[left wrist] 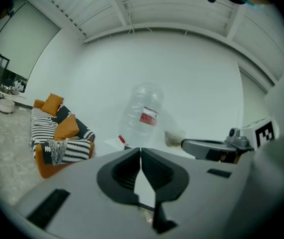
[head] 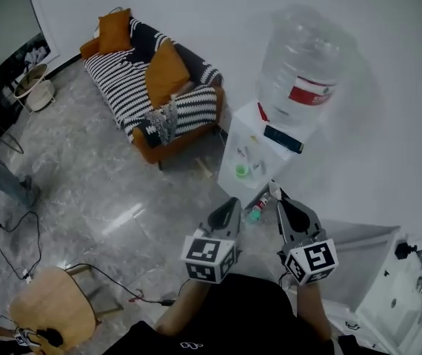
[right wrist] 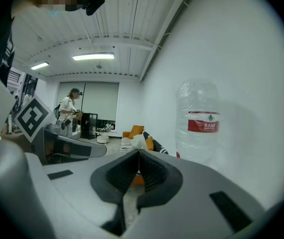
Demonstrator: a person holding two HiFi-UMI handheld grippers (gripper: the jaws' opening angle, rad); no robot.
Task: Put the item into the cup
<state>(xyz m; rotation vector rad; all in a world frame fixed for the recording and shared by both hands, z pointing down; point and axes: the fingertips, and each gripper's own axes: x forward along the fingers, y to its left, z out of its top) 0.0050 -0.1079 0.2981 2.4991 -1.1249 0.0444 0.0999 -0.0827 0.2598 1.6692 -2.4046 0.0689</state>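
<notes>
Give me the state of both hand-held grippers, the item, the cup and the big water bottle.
Left hand-held gripper: shut, nothing between its jaws.
Right hand-held gripper: shut on the white item.
White item: pinched at the jaw tips, not yet in the cup.
Green cup: upright on the dispenser top, contents too small to tell.
Water bottle: seated on the dispenser.
</notes>
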